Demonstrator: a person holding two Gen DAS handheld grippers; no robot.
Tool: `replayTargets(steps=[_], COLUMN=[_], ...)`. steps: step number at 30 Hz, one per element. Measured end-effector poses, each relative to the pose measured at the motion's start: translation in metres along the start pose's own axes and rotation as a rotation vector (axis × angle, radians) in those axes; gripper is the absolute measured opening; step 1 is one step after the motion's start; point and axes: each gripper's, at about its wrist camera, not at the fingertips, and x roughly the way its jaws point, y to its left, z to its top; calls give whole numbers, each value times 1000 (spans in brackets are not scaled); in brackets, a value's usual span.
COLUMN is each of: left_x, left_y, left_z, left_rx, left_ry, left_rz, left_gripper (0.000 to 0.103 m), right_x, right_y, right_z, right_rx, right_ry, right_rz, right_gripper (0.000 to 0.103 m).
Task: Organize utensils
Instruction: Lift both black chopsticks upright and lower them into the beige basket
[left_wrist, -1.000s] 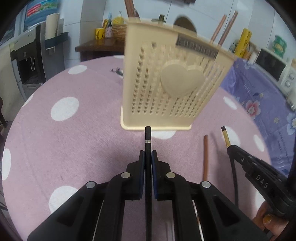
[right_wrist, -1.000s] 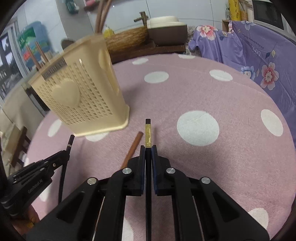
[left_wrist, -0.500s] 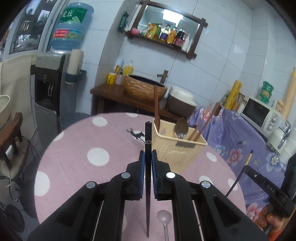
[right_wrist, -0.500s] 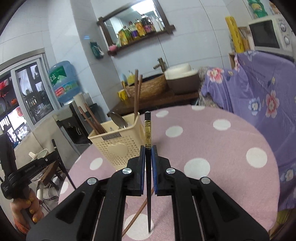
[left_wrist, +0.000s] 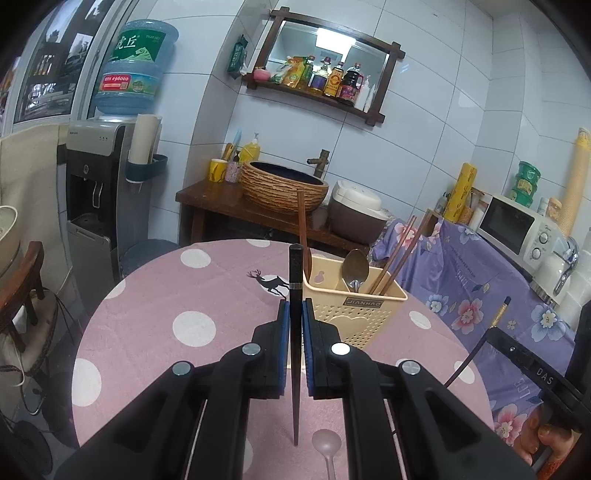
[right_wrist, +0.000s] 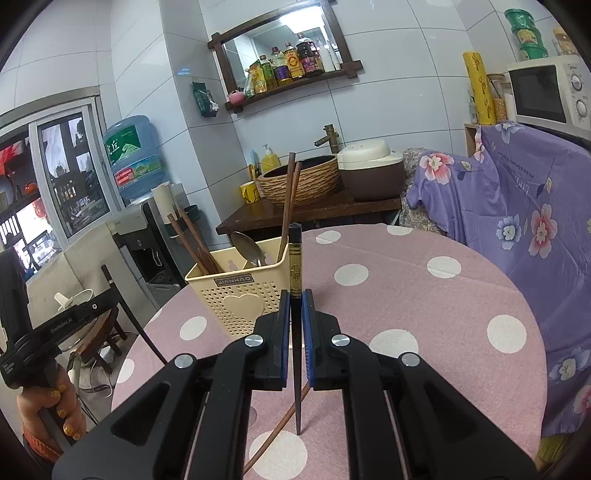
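Observation:
My left gripper (left_wrist: 294, 308) is shut on a black chopstick (left_wrist: 295, 280) and holds it upright above the table. My right gripper (right_wrist: 294, 301) is shut on a second black chopstick (right_wrist: 294, 258) with a gold band, also upright. A cream utensil basket (left_wrist: 354, 310) stands on the pink dotted table; it also shows in the right wrist view (right_wrist: 236, 291). It holds brown chopsticks (left_wrist: 395, 258) and a metal spoon (left_wrist: 354, 267). A brown chopstick (right_wrist: 277, 432) and a pink spoon (left_wrist: 327, 446) lie on the table below the grippers.
The round table (left_wrist: 192, 295) has a pink cloth with white dots. A purple floral cover (right_wrist: 535, 206) lies to the right. A wooden counter with a woven basin (left_wrist: 284, 186) stands behind the table, a water dispenser (left_wrist: 99, 192) to the left.
Both grippers have risen from table level and tilted up, each carrying its black chopstick. The basket now sits farther away and lower in both views.

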Motion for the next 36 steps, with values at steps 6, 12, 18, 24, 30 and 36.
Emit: replayTargets(steps=[6, 12, 18, 24, 30, 36], left_x=[-7, -17, -21, 9, 59, 88], left_y=[-7, -23, -46, -54, -41, -19], left_z=[20, 69, 140, 159, 120, 78], left_rx=[12, 29, 32, 28, 16, -28], left_ry=[-24, -66, -167, -236, -180, -97], left_rz=[-35, -107, -124, -61, -33, -8], left_gripper=[8, 8, 8, 8, 8, 8], right_x=[-4, -13, -19, 17, 72, 103], right_y=[9, 31, 62, 78, 66, 48], right_z=[20, 74, 156, 176, 133, 90], right_rx=[-20, -56, -81, -91, -90, -61], right_ry=[-18, -72, -199, -243, -174, -79], right_rz=[28, 67, 63, -3, -42, -48], right_gripper=[7, 7, 7, 7, 7, 7])
